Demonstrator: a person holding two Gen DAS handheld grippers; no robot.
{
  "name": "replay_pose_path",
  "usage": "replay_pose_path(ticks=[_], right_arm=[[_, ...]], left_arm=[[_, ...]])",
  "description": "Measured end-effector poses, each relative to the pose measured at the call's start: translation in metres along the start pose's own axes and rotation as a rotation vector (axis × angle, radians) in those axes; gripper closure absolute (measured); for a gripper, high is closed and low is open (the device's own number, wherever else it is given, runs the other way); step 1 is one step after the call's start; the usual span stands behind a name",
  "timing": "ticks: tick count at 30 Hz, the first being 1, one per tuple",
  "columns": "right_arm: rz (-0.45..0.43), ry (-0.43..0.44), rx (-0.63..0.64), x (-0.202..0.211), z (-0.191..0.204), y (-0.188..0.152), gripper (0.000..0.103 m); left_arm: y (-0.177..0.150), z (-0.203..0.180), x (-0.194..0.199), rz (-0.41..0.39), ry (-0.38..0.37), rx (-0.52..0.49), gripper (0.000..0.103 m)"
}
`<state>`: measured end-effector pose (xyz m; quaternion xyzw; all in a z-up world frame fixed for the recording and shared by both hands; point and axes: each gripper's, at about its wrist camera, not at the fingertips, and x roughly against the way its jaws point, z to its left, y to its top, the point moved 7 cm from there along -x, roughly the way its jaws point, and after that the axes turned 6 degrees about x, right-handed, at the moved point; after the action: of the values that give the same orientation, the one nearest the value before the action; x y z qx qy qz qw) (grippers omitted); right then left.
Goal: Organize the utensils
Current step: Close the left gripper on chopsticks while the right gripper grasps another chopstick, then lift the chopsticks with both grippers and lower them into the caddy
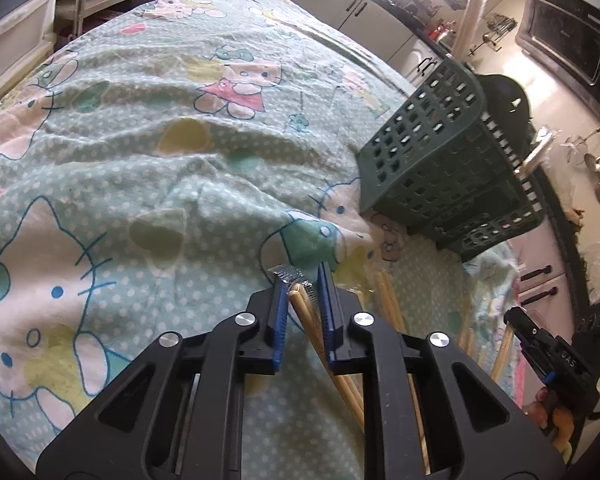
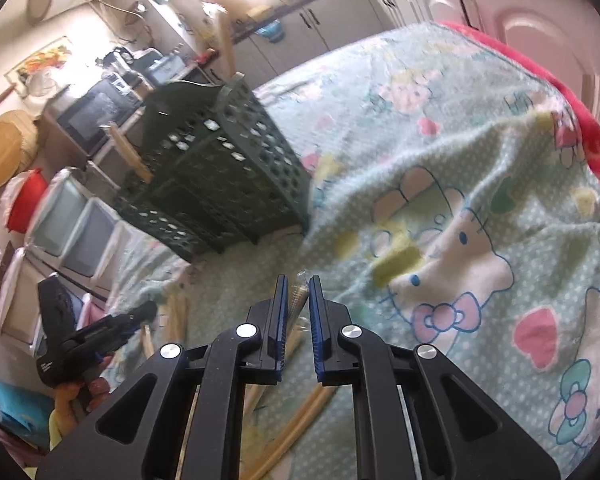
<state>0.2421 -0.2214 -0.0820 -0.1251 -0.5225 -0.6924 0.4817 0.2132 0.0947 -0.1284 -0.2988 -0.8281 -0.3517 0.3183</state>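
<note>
My left gripper point(image 1: 302, 280) is shut on a clear packet of wooden chopsticks point(image 1: 306, 308), its blue pads pressing the sticks just below the packet's silver sealed end point(image 1: 290, 274). More chopsticks point(image 1: 388, 304) lie to its right on the cloth. My right gripper point(image 2: 298, 284) is shut on crinkled clear plastic wrap point(image 2: 299, 300) of the packet, with chopsticks point(image 2: 300, 424) lying under it. A dark green perforated basket point(image 1: 440, 152) point(image 2: 228, 160) stands beyond both. Each gripper shows in the other's view: the right gripper point(image 1: 514, 316), the left gripper point(image 2: 148, 308).
A cartoon-cat printed cloth point(image 1: 140, 140) point(image 2: 460, 160) covers the table. A wooden handle point(image 2: 128, 152) sticks out of the basket. A red blanket edge point(image 2: 596, 140) runs along the right. A toaster oven point(image 1: 560, 40), cabinets and storage bins point(image 2: 72, 220) surround the table.
</note>
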Motion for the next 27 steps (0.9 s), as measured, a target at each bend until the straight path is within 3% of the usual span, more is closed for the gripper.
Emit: replay_pose_path(ticks=[27], right_arm=[[-0.242,0.075,0.224,0.084,0.083,0.033,0.096]], left_arm=[[0.007,-0.095,0.115,-0.269,-0.153,-0.224,0.098]])
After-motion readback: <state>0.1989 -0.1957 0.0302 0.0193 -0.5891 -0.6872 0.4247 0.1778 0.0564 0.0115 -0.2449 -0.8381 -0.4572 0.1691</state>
